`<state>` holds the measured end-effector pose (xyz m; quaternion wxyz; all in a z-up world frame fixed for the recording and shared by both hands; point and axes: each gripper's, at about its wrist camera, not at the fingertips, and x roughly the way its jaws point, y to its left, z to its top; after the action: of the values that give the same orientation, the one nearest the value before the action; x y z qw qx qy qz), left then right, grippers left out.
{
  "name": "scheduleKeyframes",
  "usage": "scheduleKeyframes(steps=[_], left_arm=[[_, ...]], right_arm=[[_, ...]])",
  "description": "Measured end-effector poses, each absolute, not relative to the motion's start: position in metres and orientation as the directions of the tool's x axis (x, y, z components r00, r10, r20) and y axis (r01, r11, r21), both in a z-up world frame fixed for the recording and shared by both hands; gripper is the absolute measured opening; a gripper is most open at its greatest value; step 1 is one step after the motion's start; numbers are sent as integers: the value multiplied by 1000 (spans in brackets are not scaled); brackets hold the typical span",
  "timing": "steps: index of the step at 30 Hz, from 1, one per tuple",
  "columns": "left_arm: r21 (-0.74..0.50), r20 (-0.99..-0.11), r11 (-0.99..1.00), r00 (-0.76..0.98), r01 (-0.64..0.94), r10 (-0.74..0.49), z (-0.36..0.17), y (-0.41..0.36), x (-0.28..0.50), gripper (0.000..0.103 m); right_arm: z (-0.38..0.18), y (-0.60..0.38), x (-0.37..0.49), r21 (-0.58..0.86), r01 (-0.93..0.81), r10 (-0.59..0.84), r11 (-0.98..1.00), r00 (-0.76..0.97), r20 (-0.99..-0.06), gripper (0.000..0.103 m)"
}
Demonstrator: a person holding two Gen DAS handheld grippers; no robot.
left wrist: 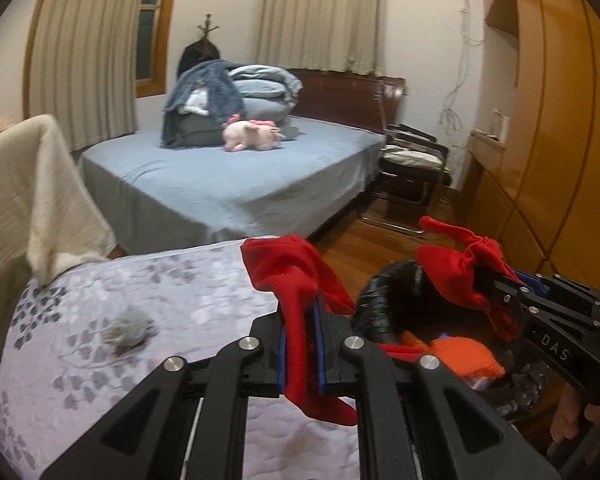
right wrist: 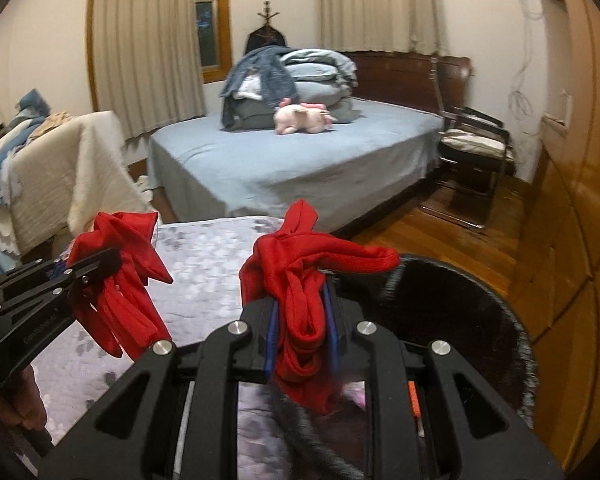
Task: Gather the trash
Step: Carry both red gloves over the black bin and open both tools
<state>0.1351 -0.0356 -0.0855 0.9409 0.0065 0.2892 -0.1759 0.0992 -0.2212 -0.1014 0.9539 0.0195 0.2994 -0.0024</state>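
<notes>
Separately, each gripper (left wrist: 302, 344) (right wrist: 302, 344) pinches one red, knotted drawstring handle (left wrist: 296, 276) (right wrist: 300, 268).

2 red drawstring handles (left wrist: 300, 280) (right wrist: 296, 280) bunched, pulled apart, black trash bag (right wrist: 460, 312) open, orange item (left wrist: 472, 356) inside

"DAS" stands on the right hand-held gripper (left wrist: 496, 280).
</notes>
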Motion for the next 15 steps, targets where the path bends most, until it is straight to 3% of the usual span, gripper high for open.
scheduleKeyframes(steps=[15], left_arm=[[-102, -555, 856, 686, 506, -471, -104, -142, 150, 11]], right_arm=[[-127, -317, 80, 31, 211, -149, 977, 779, -609, 19]])
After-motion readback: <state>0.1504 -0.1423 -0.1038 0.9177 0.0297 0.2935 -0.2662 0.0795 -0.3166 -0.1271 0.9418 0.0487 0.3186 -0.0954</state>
